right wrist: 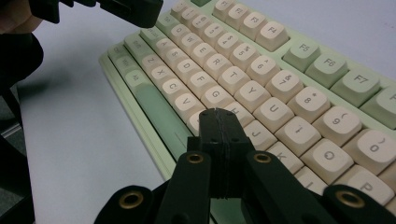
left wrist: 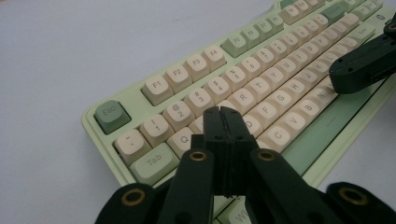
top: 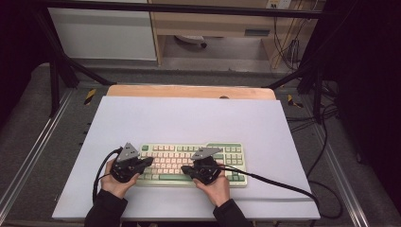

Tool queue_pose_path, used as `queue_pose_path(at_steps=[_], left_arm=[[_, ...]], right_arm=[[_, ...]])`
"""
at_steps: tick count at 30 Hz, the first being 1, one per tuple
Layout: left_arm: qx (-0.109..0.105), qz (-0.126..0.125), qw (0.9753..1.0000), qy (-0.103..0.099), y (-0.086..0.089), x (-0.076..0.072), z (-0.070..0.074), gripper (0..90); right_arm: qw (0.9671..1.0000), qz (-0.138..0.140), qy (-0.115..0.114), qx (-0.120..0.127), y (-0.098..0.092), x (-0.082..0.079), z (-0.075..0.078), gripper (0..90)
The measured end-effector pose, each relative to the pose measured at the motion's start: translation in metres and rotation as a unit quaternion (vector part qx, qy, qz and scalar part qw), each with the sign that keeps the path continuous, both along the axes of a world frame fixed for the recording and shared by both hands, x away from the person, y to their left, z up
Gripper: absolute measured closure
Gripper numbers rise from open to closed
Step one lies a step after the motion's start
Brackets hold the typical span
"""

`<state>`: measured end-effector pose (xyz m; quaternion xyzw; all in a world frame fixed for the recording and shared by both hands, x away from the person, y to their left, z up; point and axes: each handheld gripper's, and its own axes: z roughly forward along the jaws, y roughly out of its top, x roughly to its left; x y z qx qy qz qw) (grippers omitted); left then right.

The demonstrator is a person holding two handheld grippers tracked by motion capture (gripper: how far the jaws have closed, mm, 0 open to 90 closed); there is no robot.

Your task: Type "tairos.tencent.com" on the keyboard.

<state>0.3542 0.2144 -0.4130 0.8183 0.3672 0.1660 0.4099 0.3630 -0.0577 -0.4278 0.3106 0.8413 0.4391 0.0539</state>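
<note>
Now, line by line, with the keyboard as the landmark:

Keyboard: a pale green keyboard point(top: 194, 163) with cream and green keys lies flat on the white mat point(top: 189, 120), on the half nearest the person, its long side running across.

Left gripper: the left gripper point(top: 150, 161) is over the keyboard's left end, its tips above the letter rows; seen from its own camera, the left gripper point(left wrist: 225, 121) has its tips just above the keys right of Q.

Left jaws: pressed together, nothing between them.

Right gripper: the right gripper point(top: 185, 170) is over the middle of the keyboard, near its front edge; from its own camera, the right gripper point(right wrist: 218, 120) has its tips above the keys beside H and J. Whether they touch a key I cannot tell.

Right jaws: pressed together, holding nothing.

Hands: the left hand point(top: 115, 183) grips its tool just off the keyboard's front left corner; the right hand point(top: 216, 187) grips its tool just in front of the keyboard's front edge.

Table: a wooden table point(top: 189, 91) edge shows beyond the mat, well behind the keyboard.

Cable: a black cable point(top: 279, 185) trails from the right gripper, away past the keyboard's right end.
</note>
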Motion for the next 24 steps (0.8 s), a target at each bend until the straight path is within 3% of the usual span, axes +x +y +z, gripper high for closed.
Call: queue_pose_path(at_steps=[16, 24], left_arm=[[-0.001, 0.000, 1.0000, 0.000, 0.0006, 0.0000, 0.0006, 90.0], [-0.001, -0.001, 1.0000, -0.001, 0.0000, -0.0006, 0.0009, 90.0]], right_arm=[[0.9998, 0.008, -0.001, -0.015, 0.0057, 0.0016, -0.0081, 90.0], [0.9999, 0.006, -0.011, -0.012, 0.0017, -0.0003, 0.0002, 90.0]])
